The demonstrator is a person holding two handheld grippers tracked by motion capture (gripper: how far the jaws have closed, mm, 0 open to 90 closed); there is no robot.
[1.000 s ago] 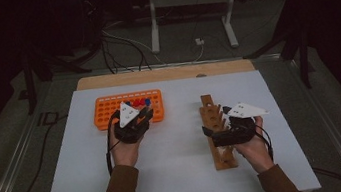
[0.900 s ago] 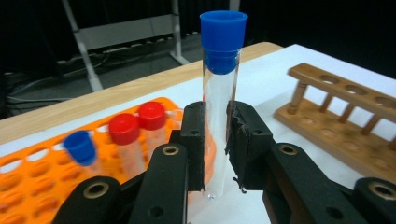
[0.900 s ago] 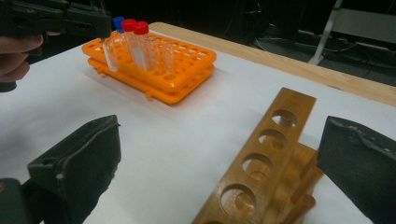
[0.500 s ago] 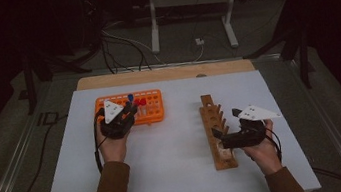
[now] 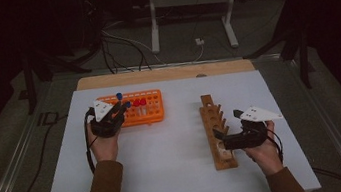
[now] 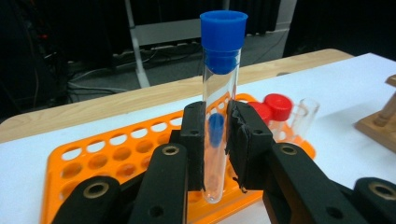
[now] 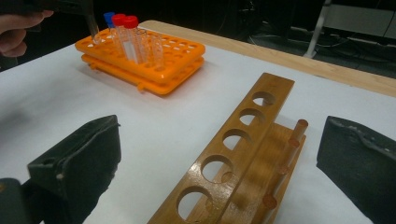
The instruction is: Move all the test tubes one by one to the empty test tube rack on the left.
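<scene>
White tabletop bears orange rack far left, wooden rack right. My right gripper waits at wooden rack, jaws wide, empty. My left gripper clamps blue-capped tube upright over orange rack, ready to seat in hole.

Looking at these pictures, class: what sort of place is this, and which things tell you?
Probably a lab or test bench: a blue-capped test tube clamped in the left gripper, an orange tube rack, and a wooden tube stand on a white table.
</scene>
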